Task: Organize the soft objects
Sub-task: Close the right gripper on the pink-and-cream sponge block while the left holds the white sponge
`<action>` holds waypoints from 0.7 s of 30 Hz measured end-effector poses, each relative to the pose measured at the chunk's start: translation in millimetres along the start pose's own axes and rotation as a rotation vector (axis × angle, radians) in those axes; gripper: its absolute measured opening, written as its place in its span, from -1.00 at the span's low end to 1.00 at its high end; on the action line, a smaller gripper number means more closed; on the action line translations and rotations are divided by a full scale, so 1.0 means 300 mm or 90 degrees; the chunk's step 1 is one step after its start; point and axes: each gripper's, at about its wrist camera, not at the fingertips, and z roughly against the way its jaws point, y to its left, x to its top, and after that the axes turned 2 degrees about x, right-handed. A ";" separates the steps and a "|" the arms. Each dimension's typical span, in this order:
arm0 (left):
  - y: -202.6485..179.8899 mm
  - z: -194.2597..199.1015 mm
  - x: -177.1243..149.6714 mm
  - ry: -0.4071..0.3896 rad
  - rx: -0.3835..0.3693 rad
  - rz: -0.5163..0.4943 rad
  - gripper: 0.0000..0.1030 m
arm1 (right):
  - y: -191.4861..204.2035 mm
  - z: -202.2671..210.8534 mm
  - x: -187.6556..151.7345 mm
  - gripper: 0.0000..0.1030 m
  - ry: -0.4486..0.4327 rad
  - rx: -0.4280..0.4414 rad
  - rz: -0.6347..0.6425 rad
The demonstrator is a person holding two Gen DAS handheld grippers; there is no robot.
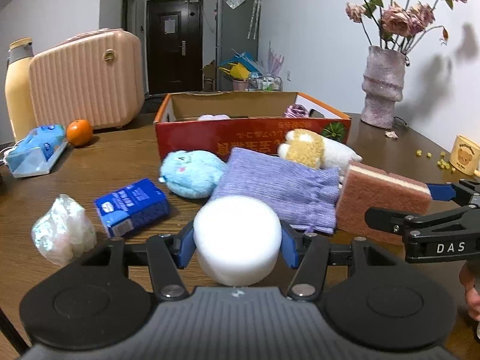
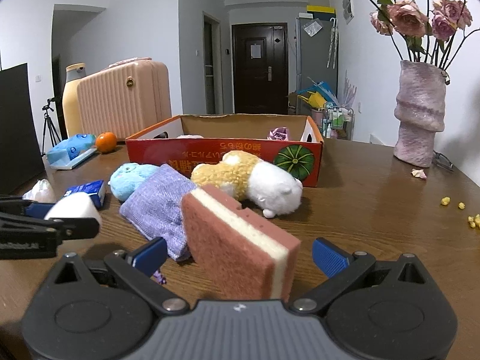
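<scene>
Left gripper [image 1: 237, 240] is clamped on a white foam cylinder [image 1: 237, 237], held above the table [image 1: 120, 162] in front of the red cardboard box [image 1: 252, 138]. Right gripper [image 2: 240, 255] has its fingers spread wide; a pink sponge [image 2: 240, 240] stands tilted between them, and contact with either pad cannot be made out.

Progress looks early. Inside the box only a purple bit [image 2: 279, 134] and a pale lump [image 1: 213, 117] peek over the rim; what they are is unclear.

Left outside, all in front of the box: blue plush [image 1: 192, 174], lavender pouch [image 1: 279, 192], yellow-and-white plush [image 2: 252, 180], tissue pack [image 1: 132, 207], crinkled plastic bag [image 1: 63, 228].

The box floor is hidden by its near wall.
</scene>
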 end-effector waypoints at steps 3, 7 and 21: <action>0.028 0.003 0.003 -0.003 0.008 0.009 0.11 | 0.005 -0.033 0.010 1.00 0.006 -0.007 -0.002; 0.064 0.004 0.007 -0.006 0.018 0.018 0.11 | 0.009 -0.059 0.018 0.96 0.011 -0.006 -0.005; 0.093 0.026 0.016 -0.019 0.017 0.035 0.11 | 0.038 -0.063 -0.001 0.21 0.036 -0.007 0.019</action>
